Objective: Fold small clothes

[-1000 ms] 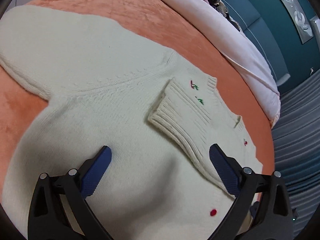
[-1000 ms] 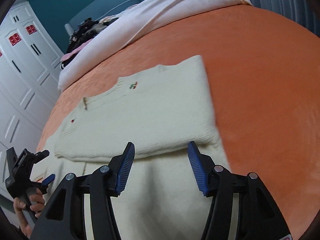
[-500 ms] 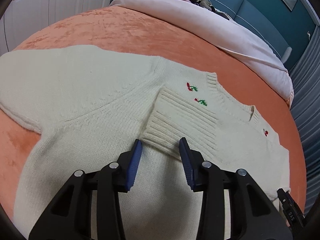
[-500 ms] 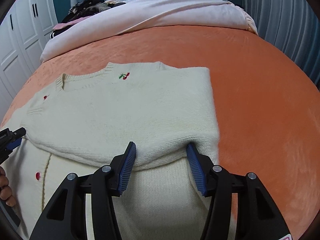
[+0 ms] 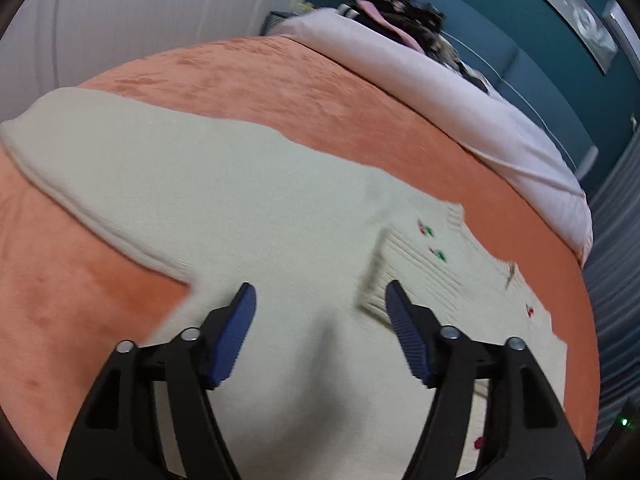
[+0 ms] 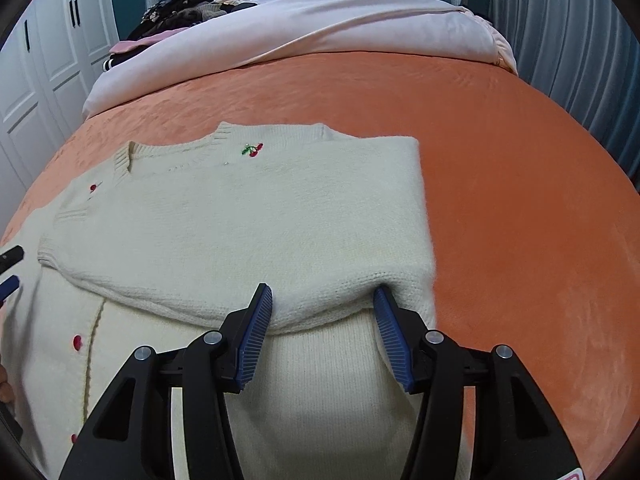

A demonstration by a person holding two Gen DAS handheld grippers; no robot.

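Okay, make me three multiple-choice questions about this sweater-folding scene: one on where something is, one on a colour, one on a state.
1. Where does the folded right sleeve lie?
A. Across the cardigan's front
B. Hanging off the bed
C. On the pink duvet

2. What colour is the bedspread?
A. Teal
B. Orange
C. White

3. How is the left gripper?
A. Shut on the cuff
B. Open above the cardigan
C. Out of view

Answers: 1 A, the sleeve crosses the chest below the cherry embroidery; 2 B, orange surrounds the knit; 3 B, its fingers stand apart, nothing between.
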